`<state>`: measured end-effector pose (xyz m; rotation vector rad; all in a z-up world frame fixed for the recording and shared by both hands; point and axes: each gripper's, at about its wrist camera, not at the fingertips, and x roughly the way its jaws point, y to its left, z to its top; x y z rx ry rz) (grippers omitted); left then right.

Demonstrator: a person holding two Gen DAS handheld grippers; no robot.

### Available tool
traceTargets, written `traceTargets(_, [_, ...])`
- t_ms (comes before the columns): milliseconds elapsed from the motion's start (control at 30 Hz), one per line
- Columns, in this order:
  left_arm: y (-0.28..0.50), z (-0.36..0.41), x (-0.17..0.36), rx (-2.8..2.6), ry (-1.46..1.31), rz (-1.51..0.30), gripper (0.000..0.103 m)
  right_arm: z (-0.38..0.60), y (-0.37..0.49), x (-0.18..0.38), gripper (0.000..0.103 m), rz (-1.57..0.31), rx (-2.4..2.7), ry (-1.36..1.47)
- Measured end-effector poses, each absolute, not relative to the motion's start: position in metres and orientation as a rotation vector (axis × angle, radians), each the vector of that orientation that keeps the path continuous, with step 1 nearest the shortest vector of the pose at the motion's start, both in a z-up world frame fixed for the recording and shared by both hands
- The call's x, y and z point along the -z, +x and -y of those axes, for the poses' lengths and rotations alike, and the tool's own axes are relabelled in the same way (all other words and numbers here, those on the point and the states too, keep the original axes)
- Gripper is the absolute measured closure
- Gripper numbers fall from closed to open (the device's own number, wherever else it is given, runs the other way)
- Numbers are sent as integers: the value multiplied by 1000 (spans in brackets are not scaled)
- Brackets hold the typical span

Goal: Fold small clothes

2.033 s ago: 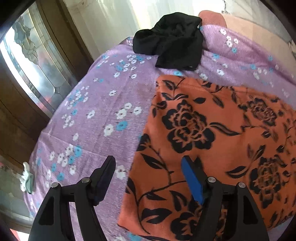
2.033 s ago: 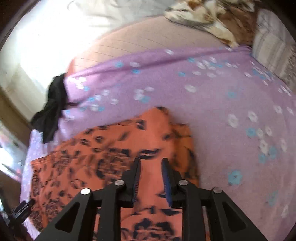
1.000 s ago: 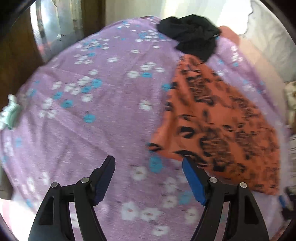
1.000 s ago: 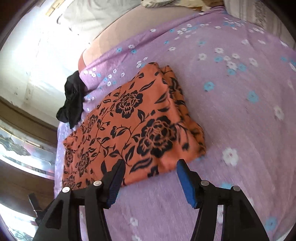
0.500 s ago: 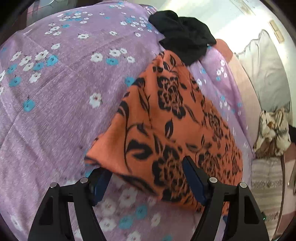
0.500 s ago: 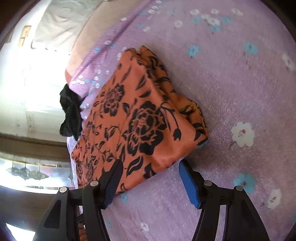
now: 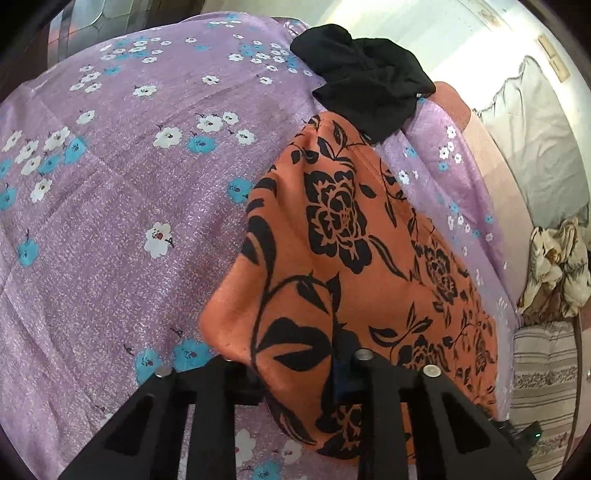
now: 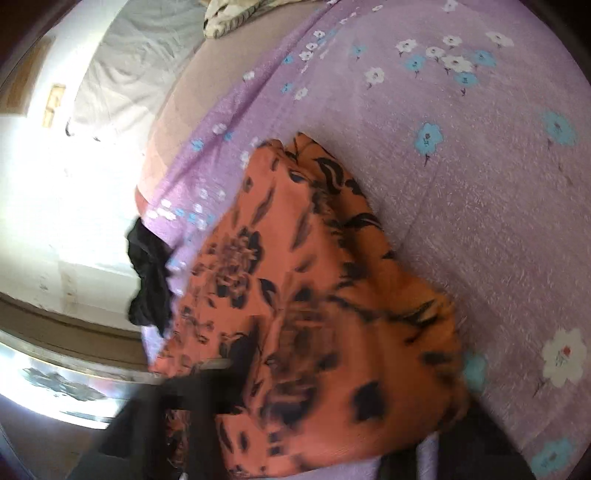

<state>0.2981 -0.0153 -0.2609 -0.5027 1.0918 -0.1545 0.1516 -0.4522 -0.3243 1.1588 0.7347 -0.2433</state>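
Observation:
An orange garment with black flowers (image 7: pixel 354 236) lies folded on the purple flowered bedspread (image 7: pixel 110 206). My left gripper (image 7: pixel 295 373) is shut on the garment's near corner, which drapes over the fingers and is lifted a little. In the right wrist view the same garment (image 8: pixel 295 295) is blurred; its near edge covers my right gripper (image 8: pixel 332 402), whose fingertips are hidden under the cloth. A crumpled black garment (image 7: pixel 365 88) lies at the orange one's far end and also shows in the right wrist view (image 8: pixel 149 273).
The bedspread (image 8: pixel 480 184) covers a bed. A grey pillow (image 7: pixel 532 147) and a brown-and-white patterned cloth (image 7: pixel 554 269) lie at the right. A striped cushion (image 7: pixel 543 384) is below them. A wooden glazed door (image 7: pixel 74 22) stands at the far left.
Both grippers moved forward onto the orange garment's near edge. The left one closed on its corner and raised it. The cloth now covers the right gripper's fingers.

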Motion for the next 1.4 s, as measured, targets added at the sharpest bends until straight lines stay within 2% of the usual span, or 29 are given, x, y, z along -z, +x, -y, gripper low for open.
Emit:
traceTargets(67, [296,21,254,151,-465,-1071,84,448,153,317,83,-726,258,1106])
traceTargets(167, [286,27,238,152,-407,-1022,85,435,151,290,85,-670,253,962])
traceTargets(300, [271,26,220,184,-402,-982,86,425,137,262,85,-589,215,907])
traceTargets(533, [217,8,215,222,-379,-1031,86,424,80,243,86,-572,221,879])
traceTargets(600, [207,10,225,211,-326,-1068,85,427,63,255,86,-614,229,905])
traceTargets(700, [189,12,249,176,-214,-1155,71,431,55,290,85,-769,260,954])
traceTargets(733, [183,9,248,166,-212,-1133,61,435,53,304,84,-815,264,999])
traceTargets(767, [180,6,245,161,-208,-1128,56,440,52,316,81,-836,261,1059])
traceTargets(833, [178,-5,237,187,-235,-1121,55,450,47,320,76,-816,244,1160])
traceTargets(900, [177,-22,232,188,-318,-1115,55,452,43,312,62,-803,269,1147])
traceTargets(933, [177,-31,231,189,-369,-1112,55,451,38,307,40,-769,282,1135])
traceTargets(967, [176,-39,229,183,-406,-1105,55,449,35,304,32,-741,290,1133])
traceTargets(1000, [175,-47,226,163,-426,-1087,55,446,34,303,32,-719,294,1118])
traceTargets(1033, [173,-51,221,132,-421,-1062,55,443,37,301,35,-720,286,1079])
traceTargets(1100, [170,-63,206,47,-392,-979,55,433,43,293,76,-750,308,971])
traceTargets(1133, [168,-69,200,19,-389,-945,54,427,46,287,83,-764,326,905])
traceTargets(1233, [170,-85,197,-36,-389,-906,46,407,50,264,84,-726,341,799])
traceTargets(1400, [189,-97,222,-67,-409,-1027,46,361,78,208,84,-676,262,654])
